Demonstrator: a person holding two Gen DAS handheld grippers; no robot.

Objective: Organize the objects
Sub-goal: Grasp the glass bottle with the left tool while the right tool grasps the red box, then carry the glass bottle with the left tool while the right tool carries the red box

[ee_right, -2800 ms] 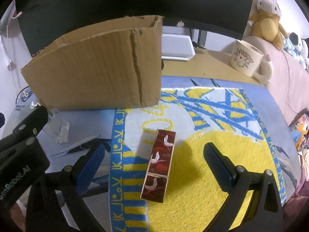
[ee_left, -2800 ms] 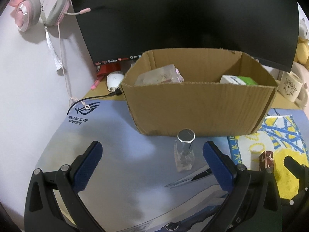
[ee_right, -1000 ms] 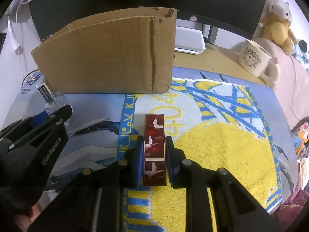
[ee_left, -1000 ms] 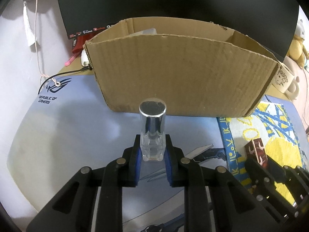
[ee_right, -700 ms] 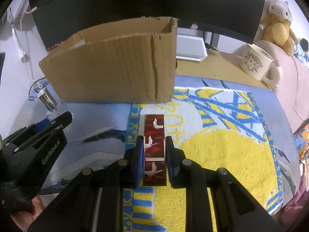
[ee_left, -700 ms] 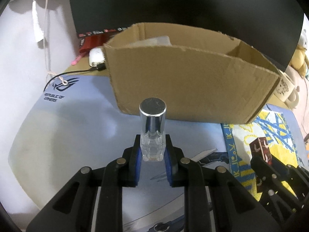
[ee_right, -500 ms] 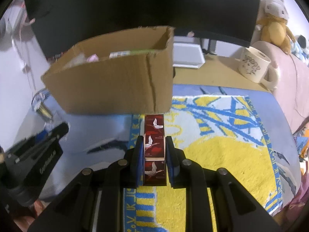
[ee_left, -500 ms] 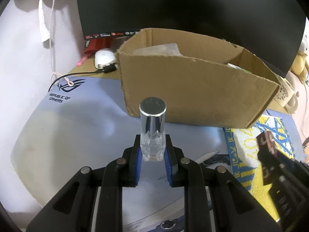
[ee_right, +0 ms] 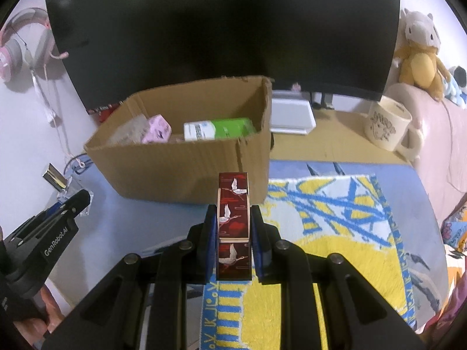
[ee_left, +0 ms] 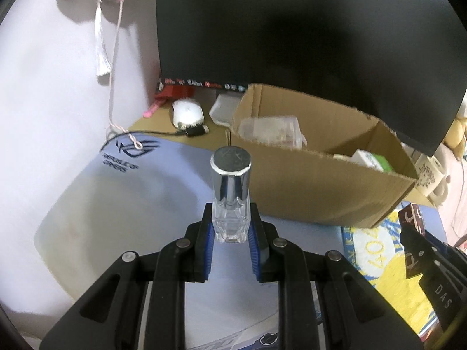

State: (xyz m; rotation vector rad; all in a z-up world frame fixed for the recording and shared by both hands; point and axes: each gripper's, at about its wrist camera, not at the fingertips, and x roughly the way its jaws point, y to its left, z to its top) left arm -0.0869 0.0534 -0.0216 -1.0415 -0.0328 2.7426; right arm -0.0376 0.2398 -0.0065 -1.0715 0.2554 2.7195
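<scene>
1. Left wrist view: the left gripper (ee_left: 230, 234) has its blue-padded fingers (ee_left: 207, 243) clamped on the base of a clear glass bottle (ee_left: 231, 201) with a silver cap, upright, lifted above the worktop just before the open cardboard box (ee_left: 318, 186)
2. Right wrist view: the right gripper (ee_right: 233, 240) has its fingers (ee_right: 210, 243) closed on a dark red crane-patterned box (ee_right: 233, 221), held over the yellow-and-blue mat (ee_right: 327, 233), near the cardboard box's front wall

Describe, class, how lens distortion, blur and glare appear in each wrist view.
Left wrist view: fisheye bends the monitor edge; the mouse is smeared; the silver cap of the perfume bottle in the left tool glints. Right wrist view: the cardboard box bulges; box contents are soft; the red box in the right tool is sharp.
</scene>
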